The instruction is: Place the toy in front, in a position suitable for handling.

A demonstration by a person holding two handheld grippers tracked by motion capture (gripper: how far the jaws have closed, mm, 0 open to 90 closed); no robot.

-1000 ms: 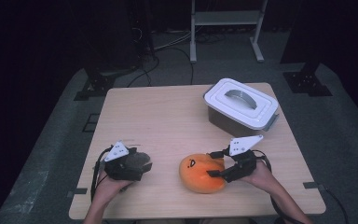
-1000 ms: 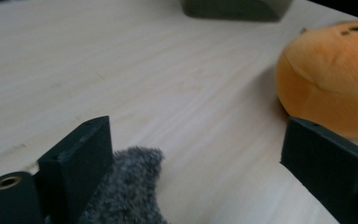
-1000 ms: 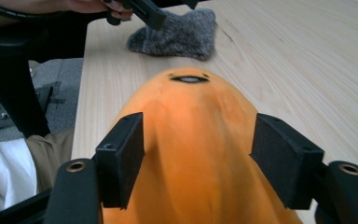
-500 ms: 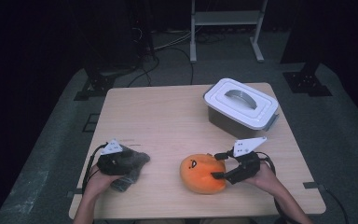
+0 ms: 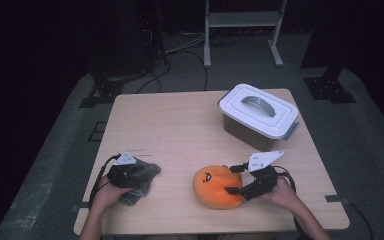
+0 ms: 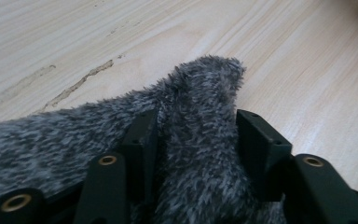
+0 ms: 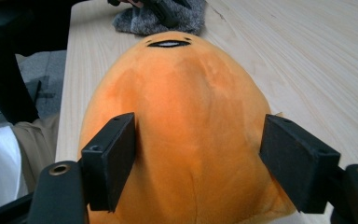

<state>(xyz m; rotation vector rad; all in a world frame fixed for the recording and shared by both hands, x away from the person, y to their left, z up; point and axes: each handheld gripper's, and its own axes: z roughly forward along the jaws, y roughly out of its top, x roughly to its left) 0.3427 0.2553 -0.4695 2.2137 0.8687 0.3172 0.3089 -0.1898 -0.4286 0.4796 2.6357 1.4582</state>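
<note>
High view is showing two soft things near the front edge of the wooden table (image 5: 180, 125): one orange egg-shaped plush toy (image 5: 216, 186) and one grey fuzzy cloth (image 5: 141, 175), with one lidded grey storage box (image 5: 257, 117) sitting well behind the plush, toward the far right corner. The right gripper (image 5: 236, 184) is pressing in on the plush from its right side, jaws spread wide around the rounded body and touching it on both flanks in the right gripper view, gripping it only lightly by my reading. The left gripper (image 5: 130, 172) is sitting left of the plush, well apart from it, and is pinching a raised fold of the cloth between its jaws.

What I would be worrying about: the plush is round and squashy, so it may be squeezing out of those wide jaws on a lift. The cloth fold is thin, so it could be slipping free, or dragging off the near table edge. The box lid is on, so nothing can go in yet.
</note>
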